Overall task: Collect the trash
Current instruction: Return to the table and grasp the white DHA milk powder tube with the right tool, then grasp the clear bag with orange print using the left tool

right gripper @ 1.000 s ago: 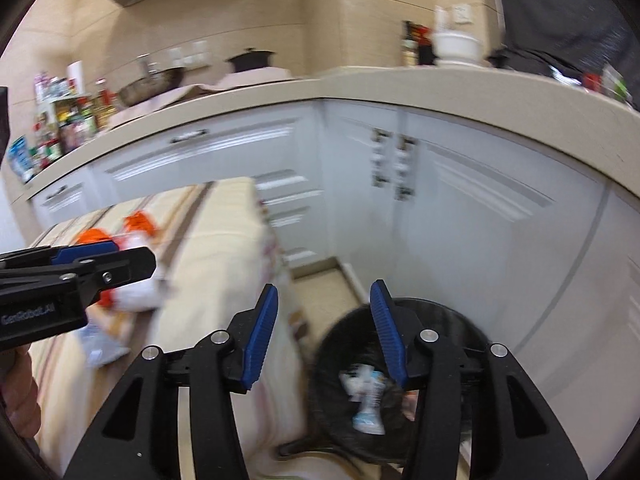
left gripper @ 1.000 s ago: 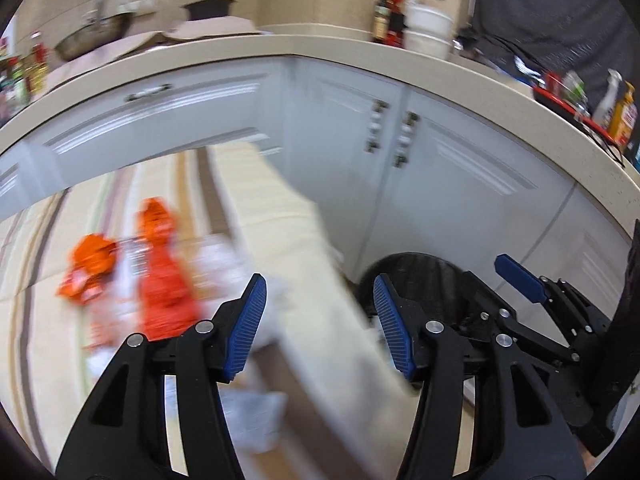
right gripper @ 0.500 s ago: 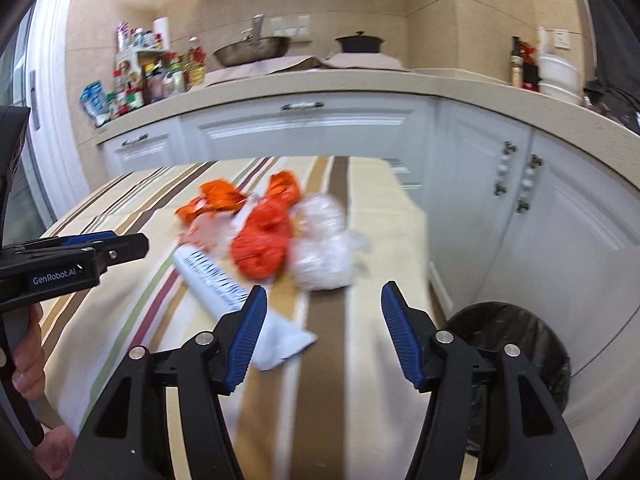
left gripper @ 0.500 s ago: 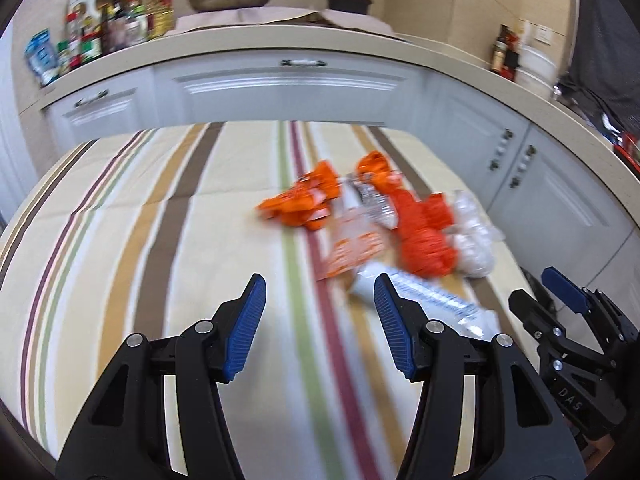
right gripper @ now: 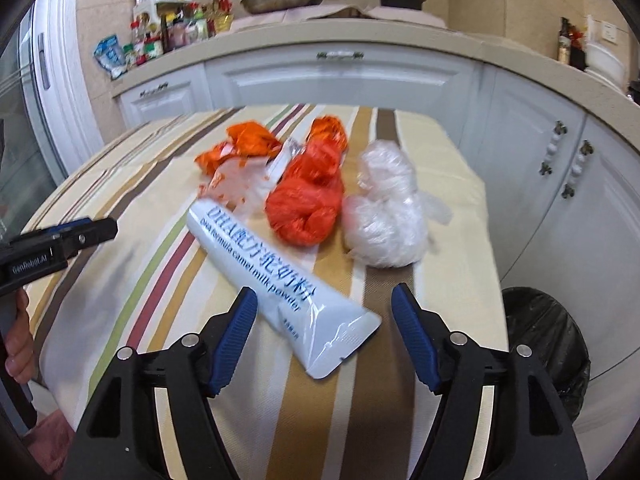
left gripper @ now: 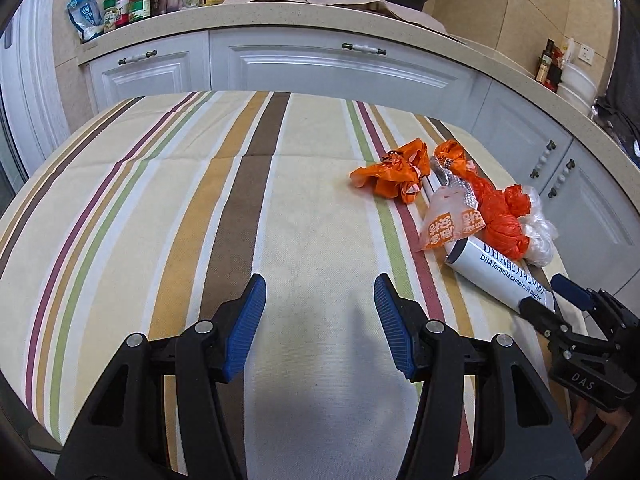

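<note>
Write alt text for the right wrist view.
The open right gripper hovers over a white milk powder packet on a striped tablecloth. Behind it lie orange bags and a clear bag; a black bin stands right.

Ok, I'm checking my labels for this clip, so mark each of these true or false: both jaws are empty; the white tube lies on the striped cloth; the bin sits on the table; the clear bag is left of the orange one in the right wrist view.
1. Both jaws are empty. True: the left gripper and right gripper hold nothing.
2. The white tube lies on the striped cloth. True.
3. The bin sits on the table. False: it stands on the floor beside it.
4. The clear bag is left of the orange bag. False: it lies to its right.
</note>
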Demonstrator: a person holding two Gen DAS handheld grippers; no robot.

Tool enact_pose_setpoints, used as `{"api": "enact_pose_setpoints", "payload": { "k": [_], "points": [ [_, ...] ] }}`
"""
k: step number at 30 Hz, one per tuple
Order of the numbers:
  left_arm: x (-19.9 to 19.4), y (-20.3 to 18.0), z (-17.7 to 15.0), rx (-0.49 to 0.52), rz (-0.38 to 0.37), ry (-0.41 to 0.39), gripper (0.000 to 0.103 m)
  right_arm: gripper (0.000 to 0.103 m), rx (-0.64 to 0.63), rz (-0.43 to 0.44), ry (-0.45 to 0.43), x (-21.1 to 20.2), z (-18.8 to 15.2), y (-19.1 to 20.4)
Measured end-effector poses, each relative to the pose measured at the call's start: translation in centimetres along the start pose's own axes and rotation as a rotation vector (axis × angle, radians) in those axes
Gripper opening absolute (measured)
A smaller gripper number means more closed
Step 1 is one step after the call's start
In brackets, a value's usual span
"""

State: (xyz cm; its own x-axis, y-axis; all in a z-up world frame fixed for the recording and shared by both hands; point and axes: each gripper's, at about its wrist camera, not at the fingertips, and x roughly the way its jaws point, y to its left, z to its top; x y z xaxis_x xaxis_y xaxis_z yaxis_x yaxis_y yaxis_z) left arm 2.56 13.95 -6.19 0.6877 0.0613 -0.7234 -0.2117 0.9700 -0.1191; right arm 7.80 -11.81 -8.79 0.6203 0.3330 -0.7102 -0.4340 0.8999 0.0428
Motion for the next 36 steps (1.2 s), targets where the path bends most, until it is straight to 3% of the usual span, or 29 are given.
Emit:
{"api": "enact_pose_setpoints", "payload": {
  "k": [2, 6, 7, 23, 36],
  "points": [
    [0.0, -0.1, 0.0, 0.001, -0.003, -0.003, 0.055, 0.068, -0.008, 0.015, 0.007, 0.0, -0.2, 0.2],
    [0.1, -0.4, 0.0, 0.002, -0.003, 0.001, 0.055, 0.054, -0.014, 0.037, 0.022, -0.1, -0.7, 0.5],
    [0.2, -0.5, 0.0, 0.003, -0.003, 0.003, 0.055, 0.047, -0.017, 0.04, 0.02, -0.3, -0.8, 0.6],
    [0.3, -2.3, -0.6, 0.036, -0.022, 0.011, 0.055, 0.045, 0.03, 0.031, -0.069, -3.0, -1.8, 0.2],
    [0.9, -6.6, 1.1, 0.122, -0.054, -0.051, 0.055, 0.045, 0.143, -0.116, -0.199, -5.9, -0.2, -3.6]
  ]
}}
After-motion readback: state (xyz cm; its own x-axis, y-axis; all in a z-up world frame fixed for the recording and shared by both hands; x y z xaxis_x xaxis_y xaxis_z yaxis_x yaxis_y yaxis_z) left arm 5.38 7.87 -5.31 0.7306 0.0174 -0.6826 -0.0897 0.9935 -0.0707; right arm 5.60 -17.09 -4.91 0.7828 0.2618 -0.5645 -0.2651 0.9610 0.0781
